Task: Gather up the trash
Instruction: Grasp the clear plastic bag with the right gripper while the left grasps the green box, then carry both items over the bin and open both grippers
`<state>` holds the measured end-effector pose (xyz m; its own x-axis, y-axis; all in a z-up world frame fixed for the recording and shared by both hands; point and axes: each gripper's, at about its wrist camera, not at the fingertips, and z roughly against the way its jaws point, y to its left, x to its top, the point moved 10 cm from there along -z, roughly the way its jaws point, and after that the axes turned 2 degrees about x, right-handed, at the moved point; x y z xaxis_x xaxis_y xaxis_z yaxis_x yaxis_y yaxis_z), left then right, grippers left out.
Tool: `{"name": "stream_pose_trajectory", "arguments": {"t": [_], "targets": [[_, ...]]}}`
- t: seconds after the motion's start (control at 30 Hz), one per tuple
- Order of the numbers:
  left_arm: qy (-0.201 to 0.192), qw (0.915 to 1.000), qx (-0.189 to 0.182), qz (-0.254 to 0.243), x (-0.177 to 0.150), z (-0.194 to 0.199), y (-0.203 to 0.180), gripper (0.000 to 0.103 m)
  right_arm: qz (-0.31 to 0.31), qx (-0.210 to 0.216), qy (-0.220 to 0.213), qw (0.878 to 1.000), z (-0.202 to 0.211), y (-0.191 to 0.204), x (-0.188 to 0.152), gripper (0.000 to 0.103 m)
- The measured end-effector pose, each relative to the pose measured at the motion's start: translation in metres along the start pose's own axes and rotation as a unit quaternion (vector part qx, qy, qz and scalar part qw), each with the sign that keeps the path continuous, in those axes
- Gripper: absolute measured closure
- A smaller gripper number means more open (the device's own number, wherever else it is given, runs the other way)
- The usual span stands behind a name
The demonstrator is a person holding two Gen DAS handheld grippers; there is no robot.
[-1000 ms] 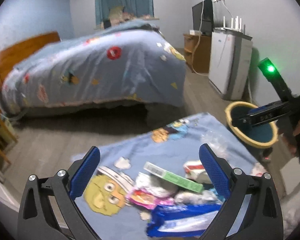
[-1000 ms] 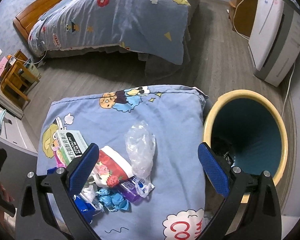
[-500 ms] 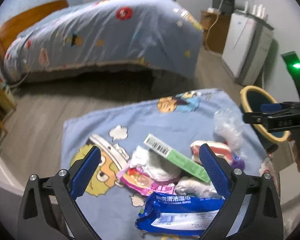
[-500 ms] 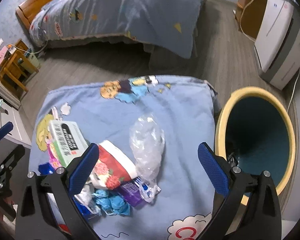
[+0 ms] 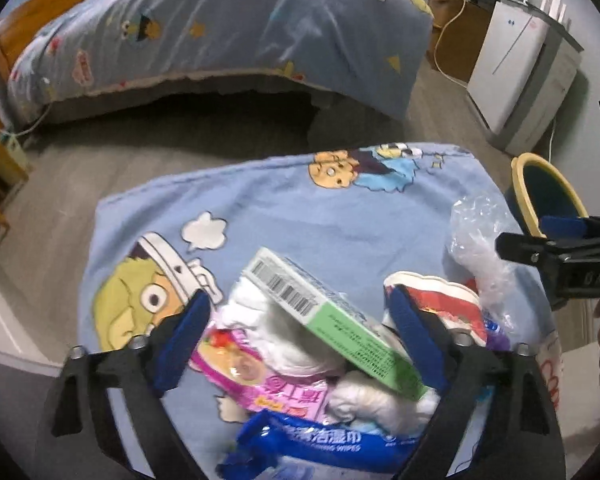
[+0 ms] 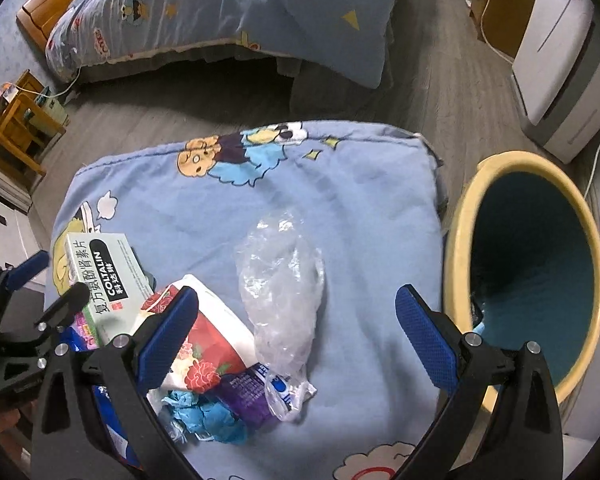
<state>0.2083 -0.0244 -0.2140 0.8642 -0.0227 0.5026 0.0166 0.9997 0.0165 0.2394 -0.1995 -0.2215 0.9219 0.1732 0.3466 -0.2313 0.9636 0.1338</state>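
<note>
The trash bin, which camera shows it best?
The right wrist view: the trash bin sits large beside the cloth, its yellow rim and dark blue inside open to the camera. The left wrist view catches only part of it at the right edge, behind the right gripper.

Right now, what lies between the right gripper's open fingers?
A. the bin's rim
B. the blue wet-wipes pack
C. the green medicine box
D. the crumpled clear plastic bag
D: in the right wrist view the right gripper is open, and the clear plastic bag lies between its fingers.
</note>
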Motion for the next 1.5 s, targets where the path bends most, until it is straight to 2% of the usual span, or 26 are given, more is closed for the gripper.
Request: {"name": "stream_pose_trajectory", "arguments": {"t": [0.03,0.07,0.17,0.23,0.3,0.4,0.67,0.8,0.97,1.17,1.5], "targets": [[0.009,0.9999,-0.007,0.000,-0.002,-0.005,-0.003,0.036,0.002,-0.001,0.006,1.000,-0.004,0.000,-0.001,0.016],[0.018,0.9998,-0.012,0.000,-0.005,-0.009,-0.006,0.040,0.001,0.000,0.012,1.000,-0.007,0.000,-0.003,0.019],[0.033,0.9986,-0.040,-0.001,-0.011,-0.016,-0.018,0.050,-0.008,0.015,0.029,0.999,-0.015,0.000,-0.008,0.036],[0.030,0.9980,-0.056,-0.007,-0.011,-0.015,-0.025,0.056,-0.012,0.030,0.038,0.999,-0.017,0.000,-0.011,0.059],[0.028,0.9973,-0.065,-0.019,-0.009,-0.012,-0.032,0.063,-0.014,0.036,0.040,0.998,-0.017,0.000,-0.011,0.071],[0.025,0.9968,-0.070,-0.029,-0.009,-0.010,-0.037,0.070,-0.014,0.037,0.036,0.999,-0.012,-0.001,-0.009,0.077],[-0.031,0.9964,-0.054,-0.058,0.009,0.020,-0.038,0.078,0.014,0.025,-0.015,0.999,0.028,0.001,0.011,0.079],[-0.055,0.9946,-0.057,-0.067,0.020,0.036,-0.042,0.080,0.002,0.037,-0.053,0.998,0.059,-0.007,0.024,0.079],[-0.098,0.9904,-0.036,-0.091,0.034,0.063,-0.050,0.082,-0.002,0.036,-0.083,0.996,0.089,-0.021,0.033,0.079],[-0.131,0.9846,-0.045,-0.107,0.048,0.085,-0.071,0.083,-0.013,0.032,-0.098,0.995,0.108,-0.045,0.031,0.079],[-0.147,0.9782,-0.066,-0.132,0.056,0.096,-0.117,0.084,-0.054,0.015,-0.108,0.993,0.121,-0.106,0.017,0.079]]}}
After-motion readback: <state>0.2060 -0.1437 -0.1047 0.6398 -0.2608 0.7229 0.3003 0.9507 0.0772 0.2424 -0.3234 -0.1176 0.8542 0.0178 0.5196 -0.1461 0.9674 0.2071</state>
